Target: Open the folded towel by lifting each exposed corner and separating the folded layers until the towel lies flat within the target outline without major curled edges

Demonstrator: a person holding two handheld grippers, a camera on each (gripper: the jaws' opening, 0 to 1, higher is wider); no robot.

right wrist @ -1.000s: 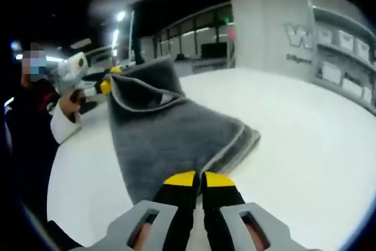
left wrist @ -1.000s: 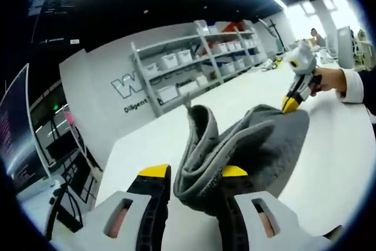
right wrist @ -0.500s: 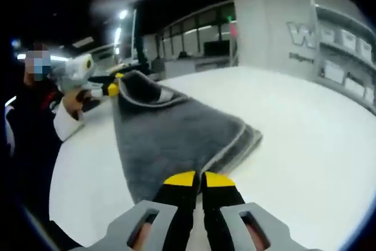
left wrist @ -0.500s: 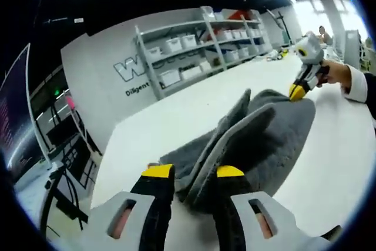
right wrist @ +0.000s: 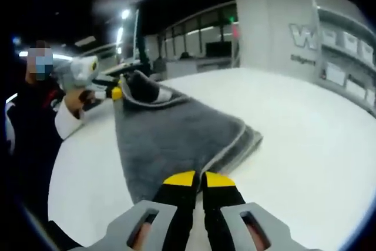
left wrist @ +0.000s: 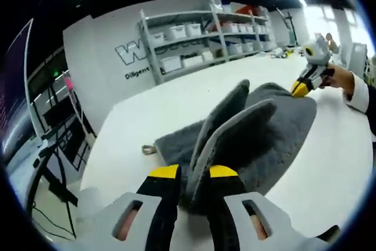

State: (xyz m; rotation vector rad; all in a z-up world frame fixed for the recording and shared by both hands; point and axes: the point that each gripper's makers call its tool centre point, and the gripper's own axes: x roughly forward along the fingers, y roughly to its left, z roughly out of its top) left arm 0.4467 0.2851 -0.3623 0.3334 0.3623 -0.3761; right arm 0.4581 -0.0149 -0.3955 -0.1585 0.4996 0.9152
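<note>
The left tool [left wrist: 194,173] has its yellow-tipped jaws nearly together, pinched on a raised corner of the grey towel [left wrist: 258,139]. Two layers of the cloth rise from the grip, standing on edge and fanning apart toward the far side. In the right gripper view the right tool [right wrist: 198,178] has its jaws closed tight on the near edge of the towel [right wrist: 170,139], low against the white surface [right wrist: 305,145].

In the left gripper view the right tool [left wrist: 302,87] shows at the far right of the towel, its yellow tips touching the cloth's far edge and a hand [left wrist: 339,78] behind it. In the right gripper view the left tool [right wrist: 114,92] shows at the far left end of the towel, where the cloth curls up into a small open fold beside a hand [right wrist: 73,103] with a white cuff.

The towel lies stretched between the two tools. In the right gripper view its middle is flat on the surface; its right edge, with a pale trim, is doubled over itself in a thick fold. In the left gripper view a small loop tab [left wrist: 148,150] lies at the left corner of the bottom layer.

The surface around the towel is bare and wide, with open room on the right and far sides. Beyond its far edge stand shelves [left wrist: 200,33] with white bins against a grey wall.
</note>
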